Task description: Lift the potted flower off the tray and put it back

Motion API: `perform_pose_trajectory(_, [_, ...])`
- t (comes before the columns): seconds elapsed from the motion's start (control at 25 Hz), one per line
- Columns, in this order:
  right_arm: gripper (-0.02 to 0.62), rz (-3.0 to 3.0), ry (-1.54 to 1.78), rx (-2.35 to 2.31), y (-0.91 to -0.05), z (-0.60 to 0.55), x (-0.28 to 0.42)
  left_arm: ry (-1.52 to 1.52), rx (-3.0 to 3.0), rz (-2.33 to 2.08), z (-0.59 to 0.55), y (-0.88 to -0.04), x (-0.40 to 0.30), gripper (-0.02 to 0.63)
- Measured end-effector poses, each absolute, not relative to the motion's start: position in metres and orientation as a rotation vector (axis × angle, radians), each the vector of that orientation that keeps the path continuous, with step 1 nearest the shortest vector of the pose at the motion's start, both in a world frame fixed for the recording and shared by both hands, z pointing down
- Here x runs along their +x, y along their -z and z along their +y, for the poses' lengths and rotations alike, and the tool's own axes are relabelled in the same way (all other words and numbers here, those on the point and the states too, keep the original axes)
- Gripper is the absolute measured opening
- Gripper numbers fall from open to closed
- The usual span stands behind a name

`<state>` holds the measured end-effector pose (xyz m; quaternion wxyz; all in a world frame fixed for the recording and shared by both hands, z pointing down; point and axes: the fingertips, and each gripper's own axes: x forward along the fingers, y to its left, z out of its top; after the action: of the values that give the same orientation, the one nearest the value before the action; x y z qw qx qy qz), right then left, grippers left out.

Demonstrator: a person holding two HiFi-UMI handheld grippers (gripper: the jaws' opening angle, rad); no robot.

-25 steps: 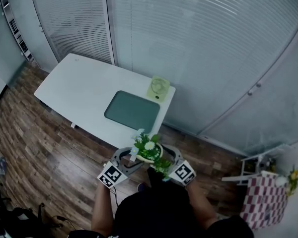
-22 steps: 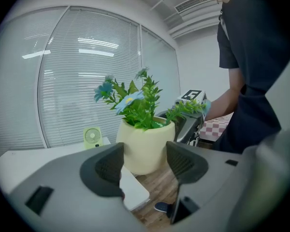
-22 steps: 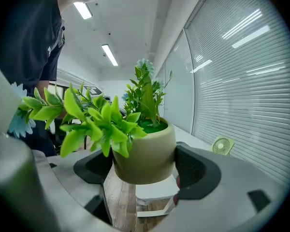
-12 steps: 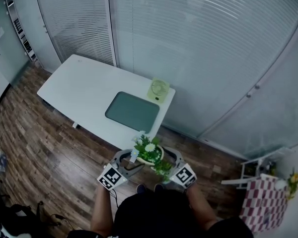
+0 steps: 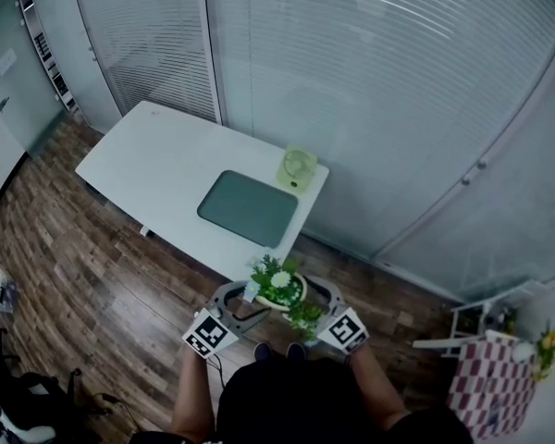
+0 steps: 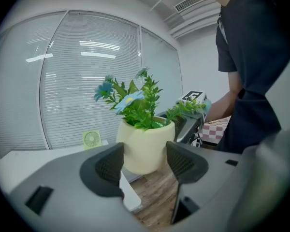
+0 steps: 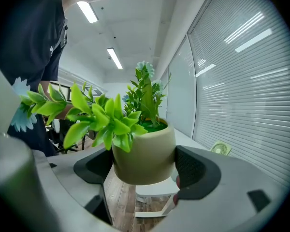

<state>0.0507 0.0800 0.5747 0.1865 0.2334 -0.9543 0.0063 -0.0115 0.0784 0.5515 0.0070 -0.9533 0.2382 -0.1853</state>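
Note:
The potted flower [image 5: 277,289], a cream pot with green leaves and pale blooms, hangs in the air over the wooden floor just off the near corner of the white table [image 5: 166,169]. My left gripper [image 5: 250,296] and right gripper [image 5: 307,294] clasp it from opposite sides. In the left gripper view the pot [image 6: 145,146] sits at the tips of the left gripper [image 6: 145,166]. In the right gripper view the pot [image 7: 142,156] fills the gap of the right gripper [image 7: 142,170]. The dark green tray [image 5: 248,208] lies bare on the table.
A small green fan [image 5: 297,167] stands on the table's far edge beside the tray. Glass walls with blinds run behind the table. A white rack [image 5: 472,317] and a checked cloth [image 5: 486,377] are at the right, dark bags [image 5: 18,405] at the lower left.
The pot stays clasped between both grippers. The view has drifted a little, and the table corner now sits slightly nearer the pot.

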Motion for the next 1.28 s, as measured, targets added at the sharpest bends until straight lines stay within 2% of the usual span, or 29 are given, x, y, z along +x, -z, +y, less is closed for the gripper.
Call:
perform_pose_trajectory(0.44, [0.373, -2.693, -0.027, 0.659, -0.578, 0.081, 0.055, 0.573, -2.987, 0.753, 0.080, -0.556, -0.007, 0.268])
perform_pose_trajectory(1.28, [0.373, -2.682, 0.008, 0.663, -0.576, 0.084, 0.023, 0.546, -2.988, 0.743, 0.082, -0.555, -0.039, 0.268])
